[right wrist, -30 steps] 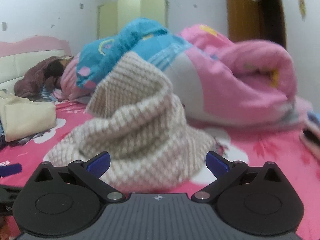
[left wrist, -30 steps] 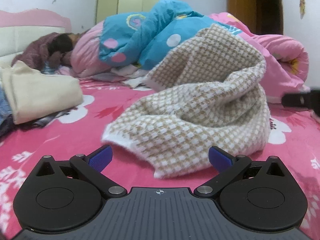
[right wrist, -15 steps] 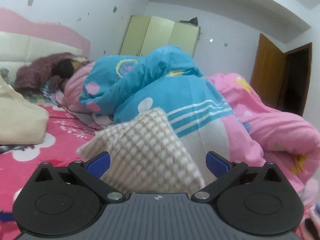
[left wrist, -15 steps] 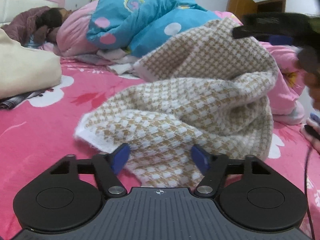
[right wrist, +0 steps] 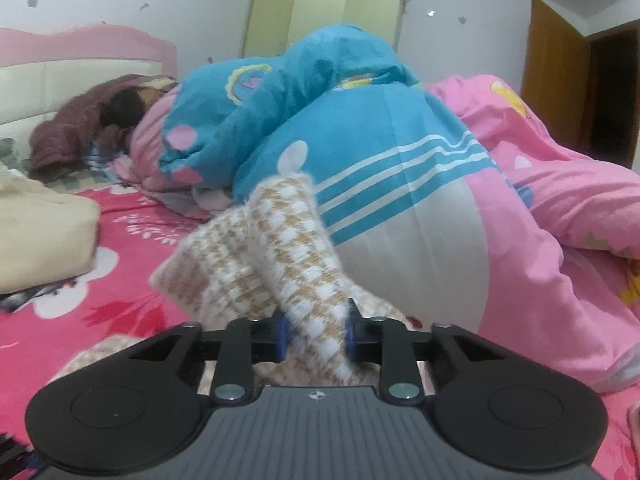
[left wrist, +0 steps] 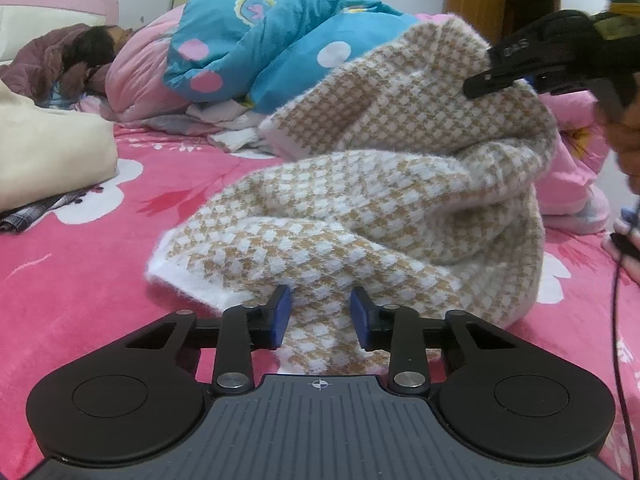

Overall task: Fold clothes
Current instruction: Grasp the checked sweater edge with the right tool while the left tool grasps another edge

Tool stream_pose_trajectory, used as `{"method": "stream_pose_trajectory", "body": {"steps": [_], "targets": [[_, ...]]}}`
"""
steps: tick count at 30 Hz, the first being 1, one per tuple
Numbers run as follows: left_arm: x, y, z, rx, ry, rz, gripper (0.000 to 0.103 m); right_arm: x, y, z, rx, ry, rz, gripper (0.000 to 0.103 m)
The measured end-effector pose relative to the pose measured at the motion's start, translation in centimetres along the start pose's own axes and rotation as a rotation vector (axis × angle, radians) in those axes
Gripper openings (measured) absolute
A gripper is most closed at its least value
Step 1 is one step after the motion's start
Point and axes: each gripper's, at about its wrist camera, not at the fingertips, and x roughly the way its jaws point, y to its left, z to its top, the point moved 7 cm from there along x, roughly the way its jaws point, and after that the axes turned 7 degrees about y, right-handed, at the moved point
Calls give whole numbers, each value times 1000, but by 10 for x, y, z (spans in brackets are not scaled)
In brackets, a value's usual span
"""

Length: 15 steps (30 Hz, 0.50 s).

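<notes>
A beige-and-white houndstooth knit garment [left wrist: 380, 184] lies bunched on the pink floral bed sheet [left wrist: 80, 272]. My left gripper [left wrist: 320, 318] is low at the garment's near hem, its blue pads on either side of the fabric with a gap still showing. My right gripper [right wrist: 316, 332] is shut on a fold of the same garment [right wrist: 296, 248] and holds it raised. The right gripper also shows in the left wrist view [left wrist: 532, 68], lifting the garment's top edge.
A blue and pink duvet pile [right wrist: 360, 128] fills the back of the bed. A person [left wrist: 88, 52] lies by the headboard at the far left. A cream folded cloth [left wrist: 44, 152] sits at the left. A black cable [left wrist: 618, 300] hangs at the right.
My left gripper moved forward to the garment's hem and narrowed its jaws around it. My right gripper closed on the garment's upper edge and lifted it.
</notes>
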Motion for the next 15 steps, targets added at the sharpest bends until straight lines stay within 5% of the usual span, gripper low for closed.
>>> {"method": "stream_pose_trajectory", "body": {"steps": [11,15], "targets": [[-20,-19,2,65,-72,-71,31,-71,1,-48,29,-29,28,15],[-38,-19,6,81,-170,-114,31,-95,-7,-69,92,-46,35,14]]}}
